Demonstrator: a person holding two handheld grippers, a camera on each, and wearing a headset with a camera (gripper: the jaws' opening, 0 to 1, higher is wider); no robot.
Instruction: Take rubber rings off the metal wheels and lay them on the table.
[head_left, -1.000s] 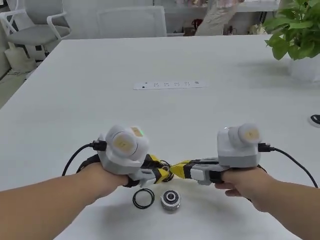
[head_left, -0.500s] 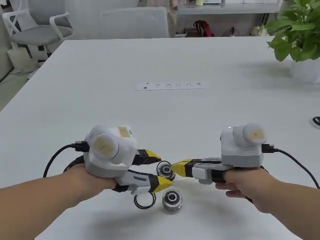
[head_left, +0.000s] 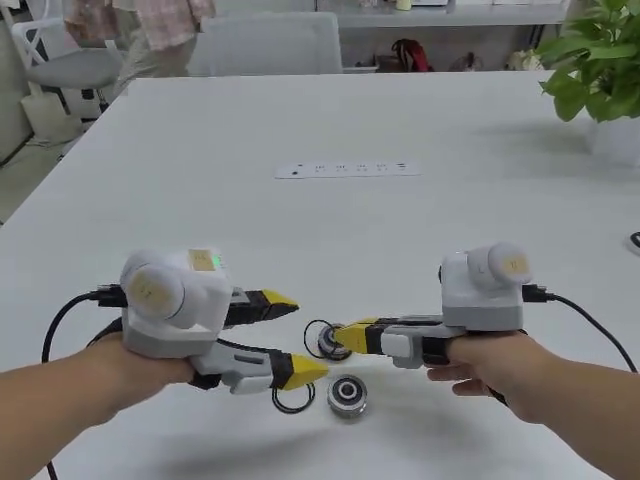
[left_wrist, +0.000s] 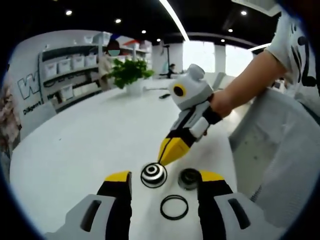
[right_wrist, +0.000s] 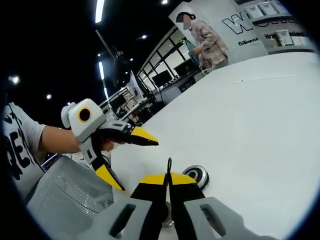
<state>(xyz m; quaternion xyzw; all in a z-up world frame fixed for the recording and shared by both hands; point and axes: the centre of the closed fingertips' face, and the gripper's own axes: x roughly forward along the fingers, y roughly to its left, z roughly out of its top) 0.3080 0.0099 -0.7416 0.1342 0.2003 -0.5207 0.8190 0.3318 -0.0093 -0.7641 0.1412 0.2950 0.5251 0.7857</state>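
Note:
My right gripper (head_left: 342, 335) (right_wrist: 169, 179) is shut on a thin black rubber ring (head_left: 316, 334) (right_wrist: 169, 166) that stands up from its yellow tips. A metal wheel (head_left: 334, 345) (left_wrist: 153, 175) (right_wrist: 196, 175) sits just by those tips. My left gripper (head_left: 298, 334) (left_wrist: 165, 181) is open, with nothing between its jaws, a short way left of that wheel. A second wheel (head_left: 347, 393) (left_wrist: 190, 178) lies nearer me on the white table (head_left: 300, 230). A loose rubber ring (head_left: 293, 398) (left_wrist: 174, 207) lies flat beside it. The right gripper (left_wrist: 167, 152) and the left gripper (right_wrist: 135, 164) each appear in the other's view.
A white power strip (head_left: 347, 169) lies mid-table. A potted plant (head_left: 600, 60) stands at the far right corner. Chairs (head_left: 265, 45) line the far edge, and a person (head_left: 140, 25) stands behind them. Cables trail from both grippers towards me.
My left gripper opened, let go of the wheel and drew back to the left. The right gripper stayed put, shut on the ring. A person came into view at the back.

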